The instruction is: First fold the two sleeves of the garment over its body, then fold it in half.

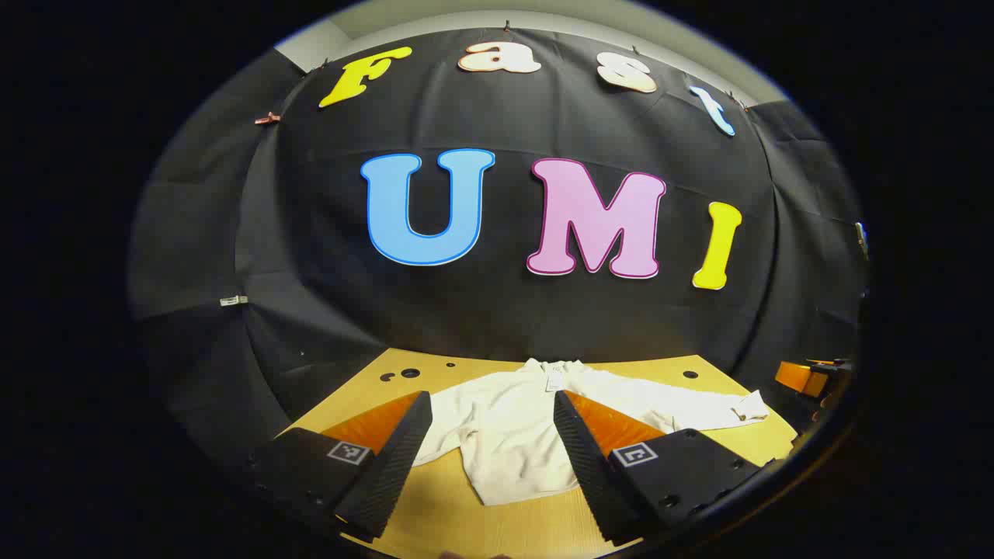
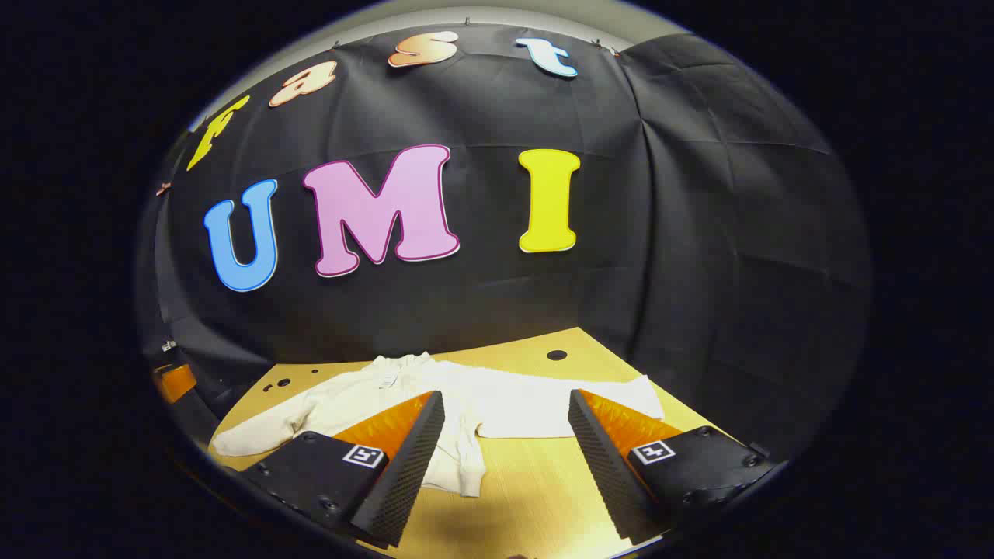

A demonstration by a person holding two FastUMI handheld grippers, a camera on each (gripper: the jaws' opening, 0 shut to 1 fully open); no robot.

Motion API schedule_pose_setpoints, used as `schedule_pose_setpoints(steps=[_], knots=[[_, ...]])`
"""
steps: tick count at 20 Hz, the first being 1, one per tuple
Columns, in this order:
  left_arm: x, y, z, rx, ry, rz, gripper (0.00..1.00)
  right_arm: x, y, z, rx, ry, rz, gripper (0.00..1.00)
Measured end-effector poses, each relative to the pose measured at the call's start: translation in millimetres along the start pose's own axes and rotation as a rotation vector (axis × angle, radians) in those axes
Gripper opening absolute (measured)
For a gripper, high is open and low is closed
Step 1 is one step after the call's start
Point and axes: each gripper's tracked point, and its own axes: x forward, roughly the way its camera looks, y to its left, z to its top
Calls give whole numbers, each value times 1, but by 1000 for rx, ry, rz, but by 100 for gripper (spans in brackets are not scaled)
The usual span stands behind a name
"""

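Your left gripper (image 1: 492, 450) sits at the bottom centre of the left gripper view with its fingers (image 1: 388, 470) spread wide apart; nothing is between them and neither finger touches cloth. It is above the near edge of the tabletop (image 1: 435, 497).

In the same view the white garment (image 1: 516, 435) lies flat on the tabletop, in the lower centre of the frame. Its collar and tag point to the far edge, toward the booth wall. One sleeve (image 1: 683, 407) extends to the lower right of the frame, with its cuff near the tabletop edge. The other sleeve runs to the lower left, partly hidden behind the left finger. The hem lies nearest to you, between the two fingers in the picture.

Your right gripper (image 2: 505, 458) appears at the bottom centre of the right gripper view. Its fingers (image 2: 404, 466) are also wide open and hold nothing. Here the garment (image 2: 435, 404) lies in the lower left of the frame, one sleeve (image 2: 256, 431) reaching to the lower left edge, the other sleeve (image 2: 575, 407) spread toward the lower centre-right. Both sleeves lie unfolded, clear of the body.

A dark round hole (image 2: 556, 355) in the tabletop (image 2: 528, 481) sits beyond the garment.
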Motion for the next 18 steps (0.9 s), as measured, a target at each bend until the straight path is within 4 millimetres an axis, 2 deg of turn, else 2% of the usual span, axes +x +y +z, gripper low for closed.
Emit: schedule_pose_setpoints(steps=[3,10,18], knots=[[2,-1,-8,-6,10,2,98,0,3,1,-29,-7,19,99],[6,3,-11,-10,7,7,97,7,11,0,-44,5,53,98],[15,9,-19,-16,19,29,98,19,10,-2,-81,10,64,99]])
